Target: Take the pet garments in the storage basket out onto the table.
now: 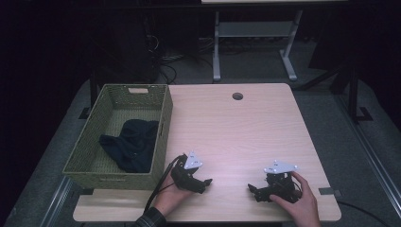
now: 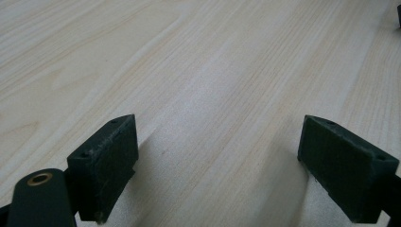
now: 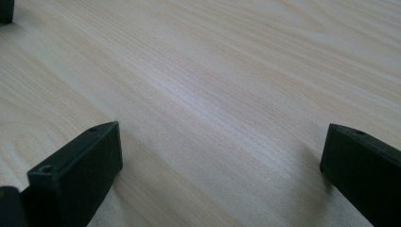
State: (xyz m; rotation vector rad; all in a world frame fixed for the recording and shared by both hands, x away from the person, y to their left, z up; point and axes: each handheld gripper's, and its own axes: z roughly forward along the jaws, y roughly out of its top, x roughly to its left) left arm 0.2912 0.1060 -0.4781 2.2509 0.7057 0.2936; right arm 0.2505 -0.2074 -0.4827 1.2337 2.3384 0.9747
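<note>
Your left gripper (image 1: pixel 206 181) is resting low on the near part of the table (image 1: pixel 236 137) in the high view, its black body cupped from below in your left hand (image 1: pixel 172 191), a grey three-cornered plate lying flat on top and a thin black cable trailing back toward your checked sleeve. Your right gripper (image 1: pixel 251 189) is sitting well apart to the right, under your right hand (image 1: pixel 295 198), its jaws pointing inward at the other tool. The tabletop is showing as pale, smooth wood laminate with rounded corners and a round cable hole near the far edge. At the table's left edge a rectangular olive woven basket (image 1: pixel 163 127) is standing, with a slot handle in its far wall, and a crumpled dark cloth (image 1: pixel 132 144) is lying inside it, soft and folded.

From the left gripper view, you are keeping the left gripper (image 2: pixel 217 165) spread wide: two blocky, matte black pads are standing far apart with bare, fine-grained wood between them and nothing clamped.

From the right gripper view, the right gripper (image 3: pixel 220 175) is likewise gaping, its flat rectangular pads, each with a small screw hole on top, flanking long straight grain lines.
</note>
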